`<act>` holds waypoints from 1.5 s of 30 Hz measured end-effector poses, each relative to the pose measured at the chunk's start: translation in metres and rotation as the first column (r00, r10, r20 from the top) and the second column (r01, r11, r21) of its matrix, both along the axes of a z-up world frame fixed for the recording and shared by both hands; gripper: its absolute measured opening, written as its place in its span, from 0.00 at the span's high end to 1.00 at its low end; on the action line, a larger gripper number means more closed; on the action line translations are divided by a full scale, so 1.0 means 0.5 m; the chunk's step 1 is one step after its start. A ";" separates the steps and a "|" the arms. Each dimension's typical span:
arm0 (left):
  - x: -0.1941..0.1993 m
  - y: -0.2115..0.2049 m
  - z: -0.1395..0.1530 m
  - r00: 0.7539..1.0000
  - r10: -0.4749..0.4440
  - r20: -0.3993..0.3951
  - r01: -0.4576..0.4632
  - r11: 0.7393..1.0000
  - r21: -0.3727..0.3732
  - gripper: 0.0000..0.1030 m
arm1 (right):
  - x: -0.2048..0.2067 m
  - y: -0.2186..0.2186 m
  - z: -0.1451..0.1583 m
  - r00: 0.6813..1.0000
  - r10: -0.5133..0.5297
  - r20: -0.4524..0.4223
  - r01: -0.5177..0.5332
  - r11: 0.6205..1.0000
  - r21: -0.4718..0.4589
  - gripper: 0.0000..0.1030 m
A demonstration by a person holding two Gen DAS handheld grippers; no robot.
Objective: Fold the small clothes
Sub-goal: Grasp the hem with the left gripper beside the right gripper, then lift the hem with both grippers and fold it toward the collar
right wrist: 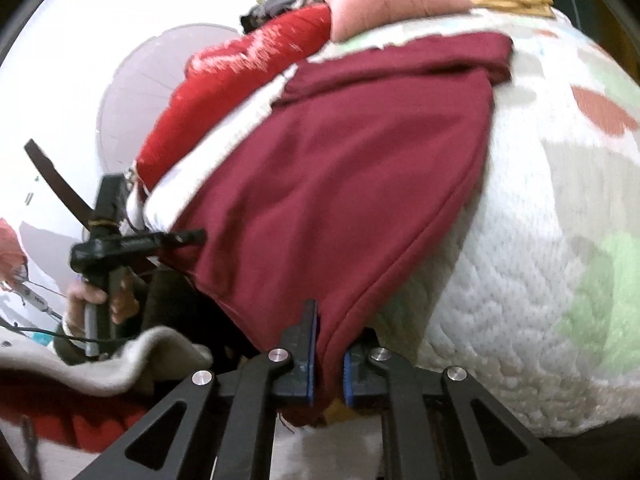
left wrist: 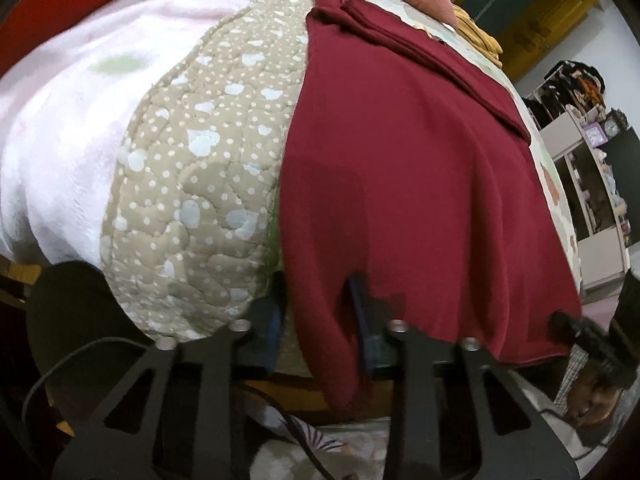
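A maroon garment point(left wrist: 400, 160) lies spread on the bed, its far part folded over into a band point(left wrist: 420, 52). My left gripper point(left wrist: 318, 304) is shut on the garment's near left edge, and the cloth hangs in a fold between the blue pads point(left wrist: 362, 320). In the right wrist view the same maroon garment point(right wrist: 340, 180) drapes toward me. My right gripper point(right wrist: 332, 336) is shut on its near corner, which bunches between the pads point(right wrist: 310, 356). The left gripper point(right wrist: 120, 240) and the hand holding it point(right wrist: 92, 300) show at the left.
The bed carries a beige dotted quilt point(left wrist: 192, 184), a white fluffy blanket point(left wrist: 60, 120) and a white quilt with coloured patches point(right wrist: 540, 240). A pink pillow point(right wrist: 392, 0) and a red blanket point(right wrist: 240, 92) lie at the far side. Shelves point(left wrist: 592, 184) stand to the right.
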State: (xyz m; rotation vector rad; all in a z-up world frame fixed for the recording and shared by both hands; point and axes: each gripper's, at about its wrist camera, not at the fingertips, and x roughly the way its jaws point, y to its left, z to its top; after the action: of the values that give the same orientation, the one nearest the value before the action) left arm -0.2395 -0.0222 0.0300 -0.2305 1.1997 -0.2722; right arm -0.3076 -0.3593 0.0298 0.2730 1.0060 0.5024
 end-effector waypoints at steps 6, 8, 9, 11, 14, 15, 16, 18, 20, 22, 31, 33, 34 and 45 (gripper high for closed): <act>0.000 0.005 0.039 0.999 -0.028 0.034 0.030 0.998 -0.057 0.92 | 0.008 -0.006 0.039 0.999 -0.004 0.046 0.001 0.997 0.079 0.92; 0.012 0.015 0.039 1.000 -0.015 0.013 0.016 0.992 -0.123 0.92 | 0.012 -0.014 0.053 0.997 -0.021 0.070 0.012 0.991 0.131 0.92; 0.018 0.020 0.040 1.000 -0.003 0.003 0.003 0.989 -0.149 0.92 | 0.015 -0.017 0.060 0.996 -0.030 0.082 0.017 0.987 0.157 0.92; 0.028 0.031 0.046 0.999 0.035 0.007 -0.033 0.981 -0.192 0.92 | 0.020 -0.023 0.074 0.994 -0.044 0.101 0.024 0.981 0.192 0.92; 0.034 0.023 0.059 0.999 0.024 0.045 -0.017 0.986 -0.164 0.92 | 0.025 -0.031 0.093 0.990 -0.057 0.131 0.026 0.973 0.230 0.92; 0.037 0.020 0.061 0.998 0.021 0.052 -0.012 0.988 -0.152 0.92 | 0.027 -0.033 0.101 0.988 -0.061 0.142 0.026 0.972 0.235 0.92; 0.041 0.017 0.062 0.998 0.019 0.056 -0.011 0.990 -0.143 0.92 | 0.029 -0.034 0.107 0.987 -0.063 0.149 0.025 0.970 0.240 0.92; 0.042 0.014 0.059 0.999 0.011 0.047 -0.005 0.990 -0.139 0.92 | 0.035 -0.037 0.117 0.984 -0.067 0.163 0.025 0.968 0.248 0.92; 0.044 0.010 0.051 0.999 0.004 0.034 0.000 0.994 -0.113 0.92 | 0.038 -0.038 0.121 0.984 -0.061 0.169 0.018 0.969 0.246 0.92; 0.046 0.006 0.040 1.000 -0.004 0.015 0.005 0.995 -0.097 0.92 | 0.041 -0.034 0.120 0.985 -0.053 0.167 0.011 0.971 0.239 0.92; 0.041 -0.005 0.009 0.999 -0.010 -0.044 0.004 0.993 -0.121 0.74 | 0.049 -0.047 0.097 0.990 -0.063 0.126 0.029 0.966 0.256 0.92; 0.039 -0.015 0.011 0.999 -0.035 -0.030 0.032 0.996 -0.088 0.74 | 0.048 -0.049 0.095 0.990 -0.067 0.123 0.033 0.965 0.258 0.92; 0.038 -0.021 0.014 0.998 -0.058 -0.019 0.056 0.996 -0.070 0.75 | 0.050 -0.049 0.095 0.990 -0.068 0.125 0.033 0.965 0.261 0.92; 0.092 0.022 0.088 0.997 -0.018 0.080 0.039 0.961 -0.275 0.95 | 0.070 -0.061 0.136 0.974 -0.101 0.203 0.040 0.957 0.287 0.92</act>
State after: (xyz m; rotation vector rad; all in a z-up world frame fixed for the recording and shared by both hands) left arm -0.1933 -0.0112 0.0739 -0.4429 1.0876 -0.4715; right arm -0.2726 -0.3898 0.0976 0.4961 0.7088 0.5968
